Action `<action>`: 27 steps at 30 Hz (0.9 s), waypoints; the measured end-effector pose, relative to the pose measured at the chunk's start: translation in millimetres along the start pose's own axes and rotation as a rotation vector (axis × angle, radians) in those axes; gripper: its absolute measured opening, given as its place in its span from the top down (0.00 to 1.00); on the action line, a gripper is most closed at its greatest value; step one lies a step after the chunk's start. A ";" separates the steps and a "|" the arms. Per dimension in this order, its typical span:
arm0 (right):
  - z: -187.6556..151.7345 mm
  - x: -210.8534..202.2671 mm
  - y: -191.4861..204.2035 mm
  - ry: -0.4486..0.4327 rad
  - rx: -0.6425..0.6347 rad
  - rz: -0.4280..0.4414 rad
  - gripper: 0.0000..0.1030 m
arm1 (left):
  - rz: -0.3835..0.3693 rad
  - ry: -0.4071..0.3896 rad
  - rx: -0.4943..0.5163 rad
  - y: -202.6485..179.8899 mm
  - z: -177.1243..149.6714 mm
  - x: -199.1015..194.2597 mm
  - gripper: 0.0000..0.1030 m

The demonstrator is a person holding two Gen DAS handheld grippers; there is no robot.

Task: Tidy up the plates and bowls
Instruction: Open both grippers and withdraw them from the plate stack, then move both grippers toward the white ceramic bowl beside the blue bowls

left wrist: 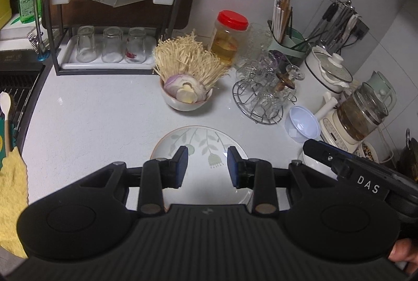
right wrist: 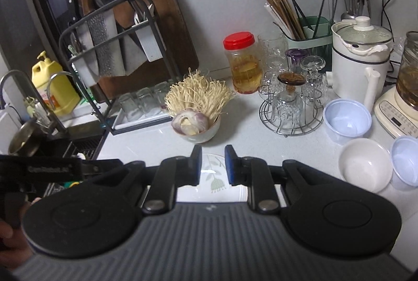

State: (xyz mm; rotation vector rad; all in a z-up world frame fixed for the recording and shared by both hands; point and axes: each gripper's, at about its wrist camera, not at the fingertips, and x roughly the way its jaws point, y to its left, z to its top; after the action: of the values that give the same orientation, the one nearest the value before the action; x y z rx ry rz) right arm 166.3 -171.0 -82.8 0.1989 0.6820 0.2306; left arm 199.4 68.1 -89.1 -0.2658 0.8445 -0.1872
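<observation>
Plate (left wrist: 206, 147) flat on counter, beneath both grippers' empty jaws

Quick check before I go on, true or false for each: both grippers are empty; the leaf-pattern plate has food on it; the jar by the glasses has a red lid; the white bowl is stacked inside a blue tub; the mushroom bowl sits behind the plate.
1. Neither the left gripper nor the right gripper holds anything. True.
2. The leaf-pattern plate has food on it. False: it looks bare.
3. The jar has a red lid. True.
4. The white bowl is inside a blue tub. False: it sits on the counter beside it.
5. The mushroom bowl sits behind the plate. True.
</observation>
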 end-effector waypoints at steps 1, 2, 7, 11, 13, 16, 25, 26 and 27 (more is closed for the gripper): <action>-1.2 -2.9 0.7 -0.001 0.002 0.000 0.79 | -0.003 0.000 0.007 -2.3 -1.2 -0.4 0.64; -2.6 -5.7 1.5 -0.003 0.002 -0.002 0.79 | -0.007 0.000 0.014 -4.4 -2.2 -0.8 0.64; -9.0 -13.7 3.3 0.003 0.023 -0.018 0.79 | -0.033 0.010 0.034 -6.8 -5.1 0.5 0.64; -11.4 -15.5 6.2 -0.004 0.045 -0.044 0.79 | -0.052 0.015 0.069 -6.0 -2.7 5.4 0.64; -11.8 -14.4 8.2 -0.010 0.061 -0.064 0.79 | -0.069 0.021 0.082 -4.6 0.1 9.2 0.64; -13.1 -13.2 10.0 -0.012 0.093 -0.100 0.79 | -0.101 0.029 0.106 -3.5 5.3 14.3 0.64; -21.6 -15.5 8.2 -0.011 0.175 -0.239 0.78 | -0.201 0.083 0.170 -1.4 13.2 39.5 0.64; -23.1 -16.8 7.6 -0.013 0.183 -0.253 0.77 | -0.210 0.090 0.175 -2.3 12.9 43.1 0.64; -24.9 -18.0 6.5 -0.014 0.191 -0.268 0.77 | -0.221 0.098 0.180 -3.4 12.9 47.2 0.64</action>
State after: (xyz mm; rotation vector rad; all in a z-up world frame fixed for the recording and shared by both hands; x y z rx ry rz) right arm 135.8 -167.1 -89.2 0.2889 0.7086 -0.0931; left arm 239.6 54.3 -113.4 -0.1818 0.8892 -0.4833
